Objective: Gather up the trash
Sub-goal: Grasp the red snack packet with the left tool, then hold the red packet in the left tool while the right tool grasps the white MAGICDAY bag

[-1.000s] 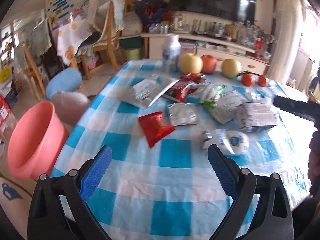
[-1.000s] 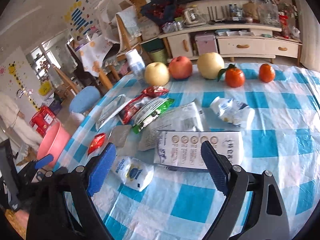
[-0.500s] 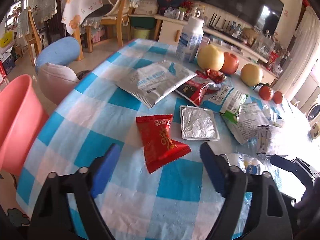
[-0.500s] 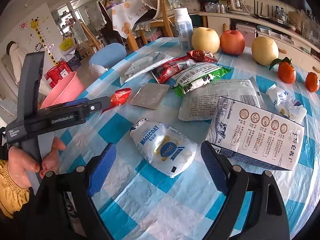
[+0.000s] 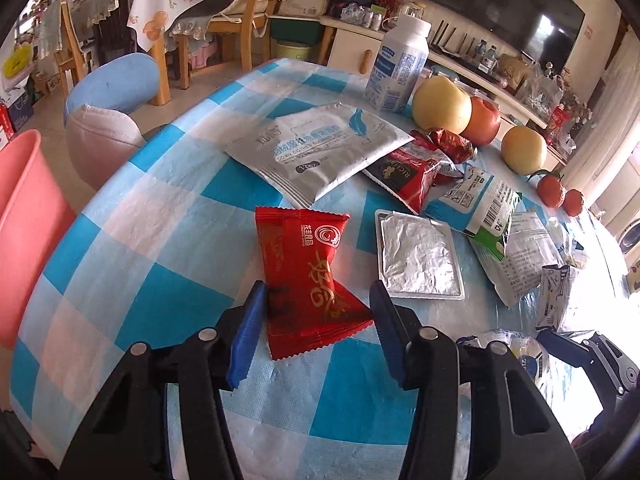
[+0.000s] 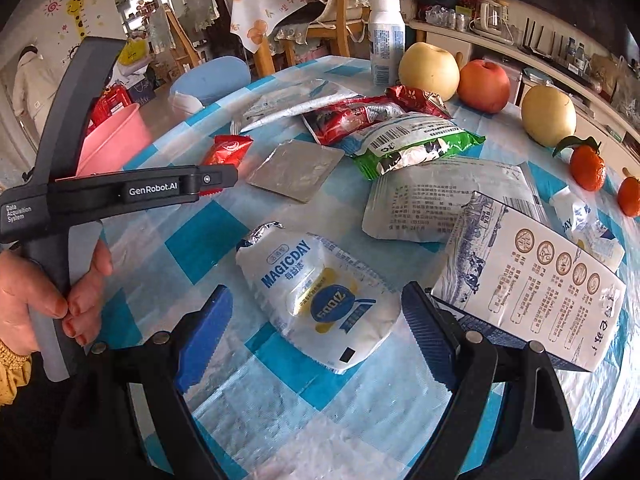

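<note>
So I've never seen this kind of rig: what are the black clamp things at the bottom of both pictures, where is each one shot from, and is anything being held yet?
There is no robot here. A person holds a two-finger gripper in each hand, and each picture comes from a camera on one gripper, looking along its blue-padded fingers.

In the left wrist view, the left gripper is closing around a red snack wrapper lying on the checked tablecloth; its pads sit at the wrapper's edges, but a firm grip isn't clear yet.

In the right wrist view, the right gripper is open over a white MAGICDAY pouch, holding nothing. The person's hand with the other gripper shows at the left edge.

More empty packets, a carton and fruit lie farther back; a pink bin stands beside the table.
</note>
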Available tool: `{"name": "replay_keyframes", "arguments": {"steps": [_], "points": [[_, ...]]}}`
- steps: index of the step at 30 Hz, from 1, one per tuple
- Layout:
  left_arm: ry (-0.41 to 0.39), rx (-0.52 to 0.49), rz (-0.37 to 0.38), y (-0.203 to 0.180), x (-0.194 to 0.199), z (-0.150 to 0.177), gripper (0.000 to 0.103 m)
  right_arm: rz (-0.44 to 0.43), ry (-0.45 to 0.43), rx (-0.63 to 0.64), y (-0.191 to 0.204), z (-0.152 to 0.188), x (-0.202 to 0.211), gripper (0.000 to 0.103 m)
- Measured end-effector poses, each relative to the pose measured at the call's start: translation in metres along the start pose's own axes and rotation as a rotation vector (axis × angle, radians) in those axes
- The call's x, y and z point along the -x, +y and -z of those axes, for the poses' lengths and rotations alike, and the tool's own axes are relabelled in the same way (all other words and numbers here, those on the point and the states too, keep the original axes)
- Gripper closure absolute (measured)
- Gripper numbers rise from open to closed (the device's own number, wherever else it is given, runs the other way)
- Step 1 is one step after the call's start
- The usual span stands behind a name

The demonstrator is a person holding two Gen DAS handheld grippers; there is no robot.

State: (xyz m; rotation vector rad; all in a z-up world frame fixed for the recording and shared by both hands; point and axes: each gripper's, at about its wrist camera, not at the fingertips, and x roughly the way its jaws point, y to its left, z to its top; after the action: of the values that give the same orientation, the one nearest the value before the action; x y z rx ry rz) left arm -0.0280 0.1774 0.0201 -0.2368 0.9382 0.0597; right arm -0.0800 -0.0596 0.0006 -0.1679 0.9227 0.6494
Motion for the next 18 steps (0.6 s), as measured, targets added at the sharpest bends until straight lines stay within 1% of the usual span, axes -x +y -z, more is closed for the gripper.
{"name": "replay_keyframes", "arguments": {"steps": [4,12,15,16,17,18], "points": [[-0.003,-0.001,0.015,0.002,0.001,-0.001,0.05,0.03,0.002,0.024,0.003,-0.001,-0.006,0.016],[-0.012,0.009,0.024,0.011,0.003,-0.003,0.051,0.05,-0.003,0.027,0.006,-0.003,-0.014,0.016],[-0.02,0.011,0.025,0.014,0.006,-0.002,0.052,0.064,0.003,0.031,0.01,-0.002,-0.018,0.013],[-0.023,0.01,0.026,0.015,0.007,-0.003,0.054,0.079,0.007,0.046,0.013,-0.002,-0.02,0.011],[-0.028,0.008,0.032,0.015,0.009,-0.003,0.059,0.093,0.011,0.06,0.016,-0.002,-0.022,0.011],[-0.036,0.004,0.032,0.015,0.012,-0.004,0.061,0.085,0.009,0.061,0.017,-0.002,-0.022,0.011]]}}
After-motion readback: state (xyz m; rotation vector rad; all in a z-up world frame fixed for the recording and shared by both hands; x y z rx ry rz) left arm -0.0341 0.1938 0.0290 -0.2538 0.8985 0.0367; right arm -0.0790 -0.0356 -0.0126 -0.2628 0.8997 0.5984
